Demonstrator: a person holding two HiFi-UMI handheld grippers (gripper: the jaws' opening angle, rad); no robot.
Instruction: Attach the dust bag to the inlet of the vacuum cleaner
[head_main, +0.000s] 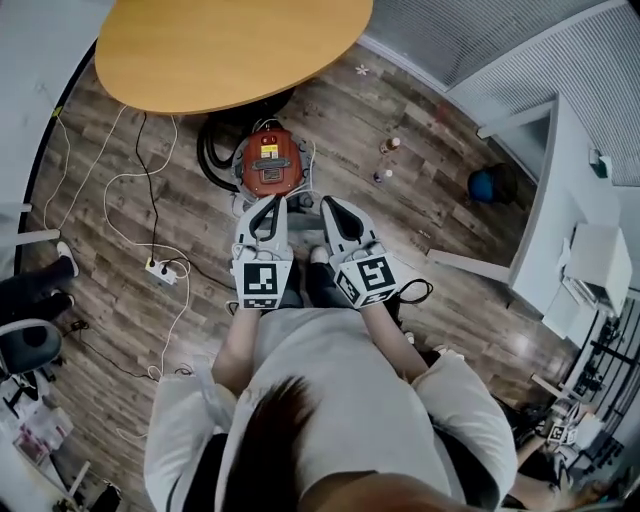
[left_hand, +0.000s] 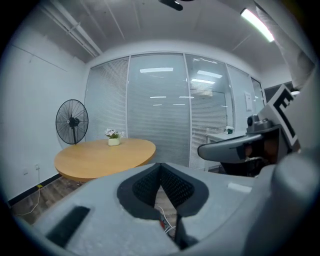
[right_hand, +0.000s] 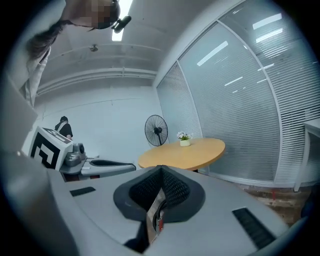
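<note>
Shirt (head_main: 340, 400) foremost; left gripper (head_main: 268, 207) and right gripper (head_main: 335, 210), fingers closed and empty, on near side of vacuum (head_main: 270, 165): red body, black hose (head_main: 212, 150) coiled at its left.

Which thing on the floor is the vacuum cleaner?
Find the round wooden table at the top of the head view. On the floor at its near edge sits the vacuum cleaner, beside a looped black hose. It is the only red-orange body there.
</note>
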